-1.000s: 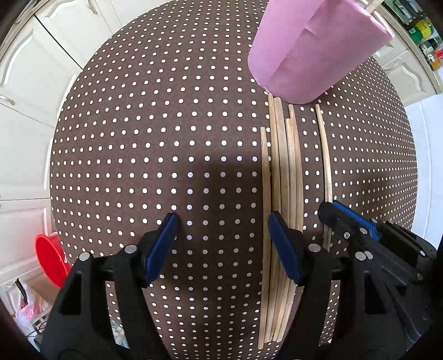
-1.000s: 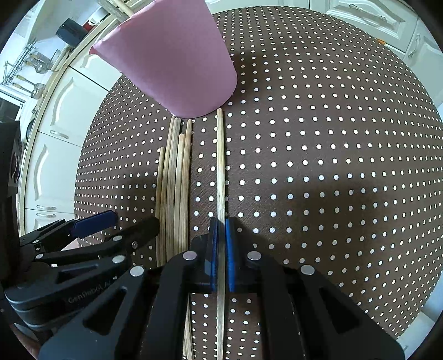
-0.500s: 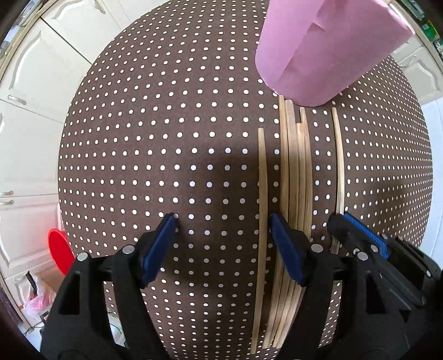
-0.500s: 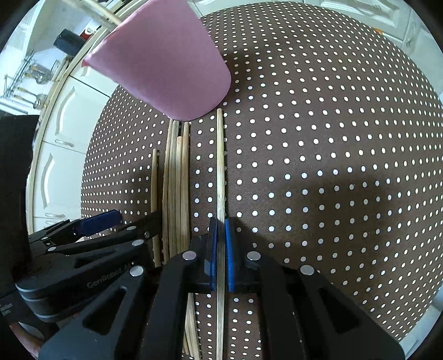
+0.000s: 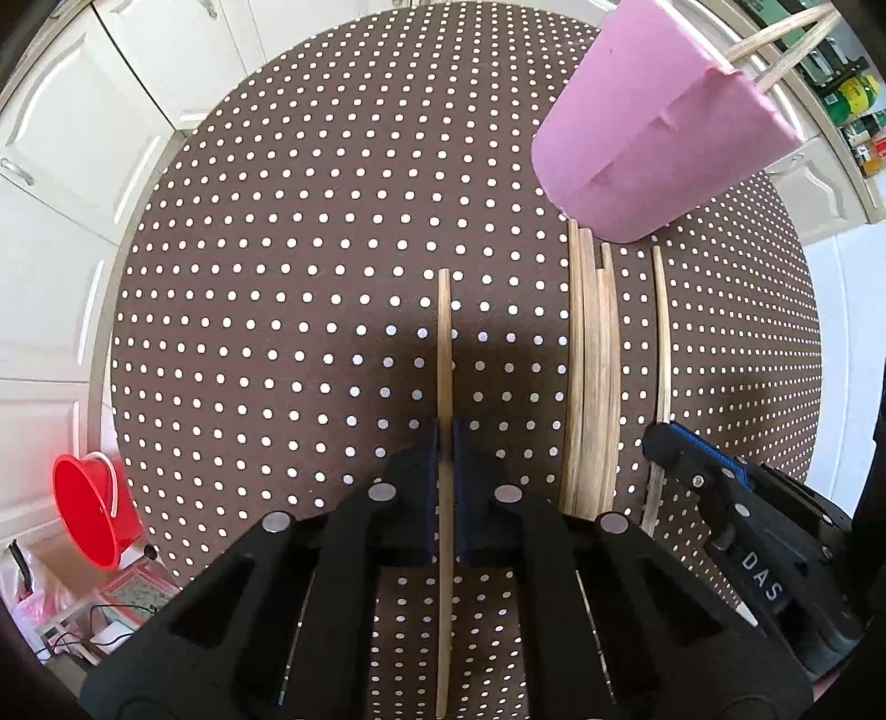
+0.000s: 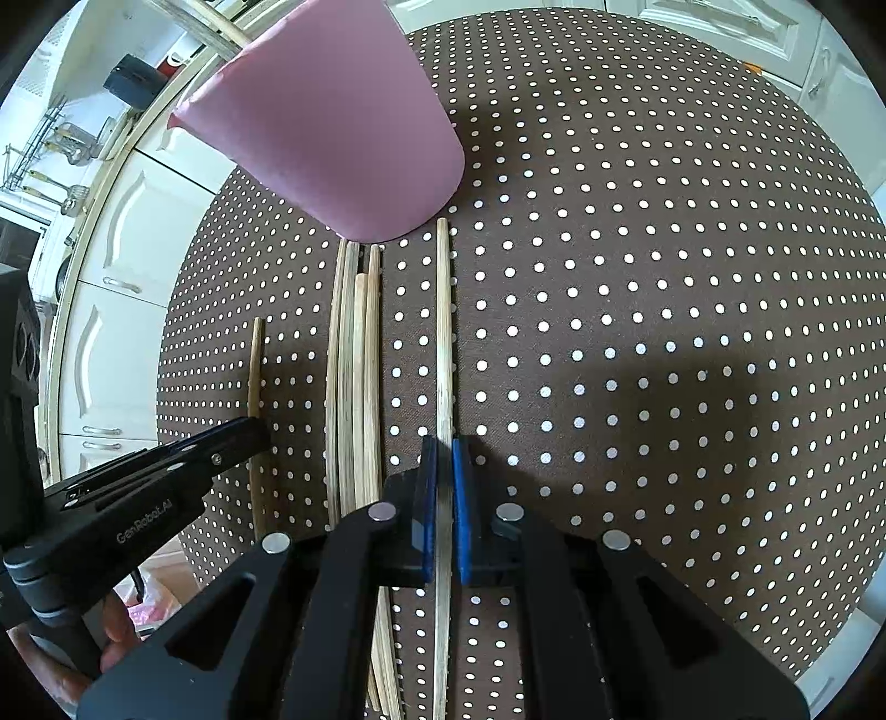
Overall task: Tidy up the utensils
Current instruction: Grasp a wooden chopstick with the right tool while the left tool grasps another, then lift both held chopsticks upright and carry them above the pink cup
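A single wooden chopstick (image 5: 444,354) runs between the blue pads of my left gripper (image 5: 444,443), which is shut on it, apart from the rest. Several more chopsticks (image 5: 591,376) lie bundled to its right on the dotted brown cloth. My right gripper (image 6: 444,459) is shut on another chopstick (image 6: 444,332), and it shows in the left wrist view as a black tool (image 5: 736,515) over that chopstick (image 5: 662,343). A pink holder (image 5: 653,133) stands at the far end of the sticks, with two chopsticks (image 5: 786,39) poking out of it.
The round table (image 5: 277,277) carries a brown cloth with white dots. White cabinet doors (image 5: 50,166) surround it. A red bucket (image 5: 91,509) sits on the floor at the lower left. A hand (image 6: 116,648) holds the left gripper's handle.
My left gripper's jaws have gone from wide open to shut on the single chopstick, which now lies well left of the bundle. The right gripper kept still, holding its chopstick.
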The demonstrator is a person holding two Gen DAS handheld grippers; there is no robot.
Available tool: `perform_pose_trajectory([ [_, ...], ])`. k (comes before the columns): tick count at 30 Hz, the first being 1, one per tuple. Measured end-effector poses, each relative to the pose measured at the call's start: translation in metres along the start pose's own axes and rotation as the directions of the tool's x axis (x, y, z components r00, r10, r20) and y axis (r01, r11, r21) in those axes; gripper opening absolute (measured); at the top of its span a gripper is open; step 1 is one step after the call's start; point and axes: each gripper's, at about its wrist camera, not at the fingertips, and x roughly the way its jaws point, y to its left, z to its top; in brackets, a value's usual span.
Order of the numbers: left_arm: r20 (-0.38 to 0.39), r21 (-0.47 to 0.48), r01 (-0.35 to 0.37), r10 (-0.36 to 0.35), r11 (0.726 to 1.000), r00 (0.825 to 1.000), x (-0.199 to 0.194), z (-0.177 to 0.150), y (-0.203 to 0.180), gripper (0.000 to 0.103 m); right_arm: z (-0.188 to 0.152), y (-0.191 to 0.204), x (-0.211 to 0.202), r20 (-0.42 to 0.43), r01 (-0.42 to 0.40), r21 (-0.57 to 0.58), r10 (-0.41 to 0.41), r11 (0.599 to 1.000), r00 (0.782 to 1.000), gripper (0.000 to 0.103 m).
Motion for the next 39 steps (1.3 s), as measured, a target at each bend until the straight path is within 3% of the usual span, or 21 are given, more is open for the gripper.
perform_pose_trajectory([
  [9, 0.066, 0.047, -0.013, 0.01, 0.999, 0.998, -0.022, -0.012, -0.013, 0.005, -0.005, 0.0, -0.029, 0.125, 0.024, 0.0, -0.023, 1.0, 0.992, 0.005],
  [18, 0.156, 0.072, 0.005, -0.016, 0.997, 0.988, -0.062, -0.016, -0.014, 0.006, -0.011, 0.017, -0.063, 0.276, 0.025, -0.048, -0.011, 0.999, 0.961, 0.005],
  [23, 0.213, 0.076, 0.017, -0.033, 0.997, 0.976, -0.089, -0.018, -0.017, 0.006, -0.012, 0.025, -0.082, 0.351, 0.04, -0.078, -0.01, 0.996, 0.936, 0.005],
  [31, 0.322, 0.095, 0.059, -0.087, 0.994, 0.943, -0.134, -0.013, -0.028, 0.006, -0.008, 0.035, -0.113, 0.468, 0.037, -0.095, 0.012, 0.995, 0.884, 0.005],
  [39, 0.377, 0.151, 0.08, -0.132, 0.985, 0.917, -0.165, -0.013, -0.04, 0.006, 0.009, 0.037, -0.141, 0.551, 0.033, -0.097, 0.027, 0.995, 0.834, 0.005],
])
